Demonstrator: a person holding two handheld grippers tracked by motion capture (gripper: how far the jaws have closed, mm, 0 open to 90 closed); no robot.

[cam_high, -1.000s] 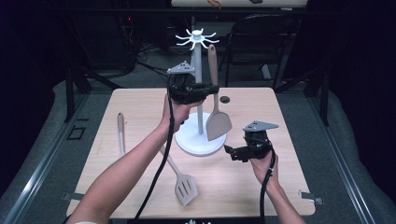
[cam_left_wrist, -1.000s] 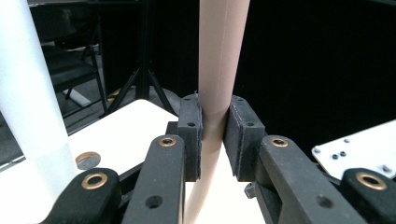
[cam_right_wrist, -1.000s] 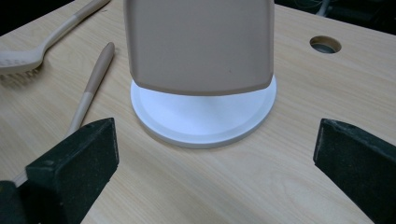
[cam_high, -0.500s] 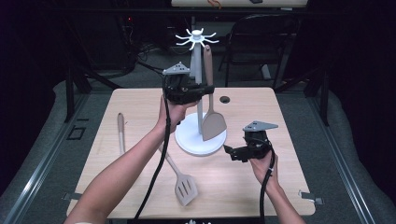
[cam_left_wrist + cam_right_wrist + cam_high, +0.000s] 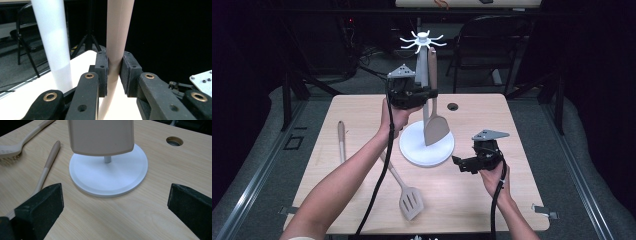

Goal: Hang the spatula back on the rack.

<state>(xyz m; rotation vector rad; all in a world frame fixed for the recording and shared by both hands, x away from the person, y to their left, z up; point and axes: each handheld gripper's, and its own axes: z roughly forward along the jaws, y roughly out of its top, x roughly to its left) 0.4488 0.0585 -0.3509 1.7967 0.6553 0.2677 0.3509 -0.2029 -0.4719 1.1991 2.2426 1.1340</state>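
Beige solid spatula [image 5: 435, 120] is hanging upright beside the white stand's pole [image 5: 422, 75], its flat blade over the round base [image 5: 412, 150]; left claw [image 5: 428, 92] is clamping its slim handle, right claw [image 5: 458, 164] is resting released on the tabletop [image 5: 512, 130]

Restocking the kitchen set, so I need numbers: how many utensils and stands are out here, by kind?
Solid spatula, hanging on the stand, handle in the left gripper: 1
Slotted spatula: 1
Wooden-handled utensil, its head not made out: 1
White hook stand: 1
Total: 4
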